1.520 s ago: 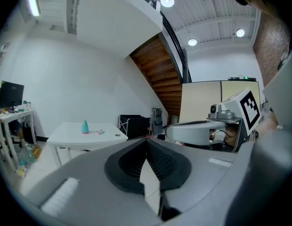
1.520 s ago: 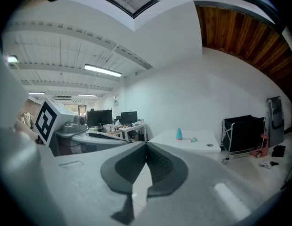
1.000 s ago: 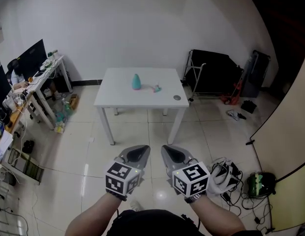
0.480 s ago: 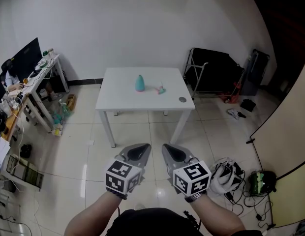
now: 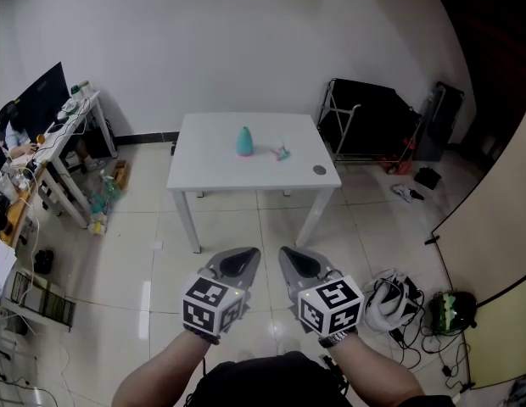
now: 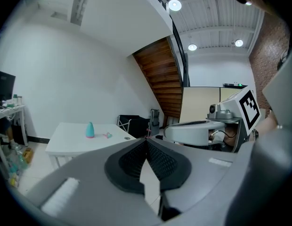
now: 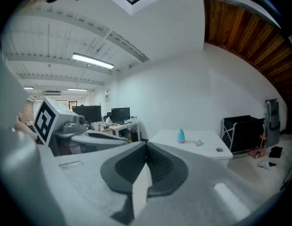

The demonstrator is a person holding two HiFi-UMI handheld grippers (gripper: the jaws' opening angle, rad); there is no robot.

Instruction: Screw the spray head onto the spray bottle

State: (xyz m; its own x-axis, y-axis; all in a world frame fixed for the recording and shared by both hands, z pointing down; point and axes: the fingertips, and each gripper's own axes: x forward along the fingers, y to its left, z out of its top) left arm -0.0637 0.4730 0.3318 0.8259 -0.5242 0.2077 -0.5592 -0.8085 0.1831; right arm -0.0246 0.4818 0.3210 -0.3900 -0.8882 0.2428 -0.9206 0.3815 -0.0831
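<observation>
A teal spray bottle (image 5: 244,142) stands upright on a white table (image 5: 204,176) far ahead. Just right of it lies the small teal and pink spray head (image 5: 282,153). The bottle (image 6: 90,130) and spray head (image 6: 107,135) show small in the left gripper view, and again as the bottle (image 7: 181,136) and spray head (image 7: 198,143) in the right gripper view. My left gripper (image 5: 248,253) and right gripper (image 5: 285,253) are held side by side over the floor, well short of the table. Both are shut with nothing between the jaws.
A small round dark thing (image 5: 320,170) lies near the table's right edge. A desk with monitors (image 5: 51,134) stands at the left, a black rack (image 5: 369,125) at the right. Cables and a green item (image 5: 445,319) lie on the tiled floor at the right.
The table, bottle and spray head have come a little closer and sit lower in the head view. Both grippers stay shut, side by side.
</observation>
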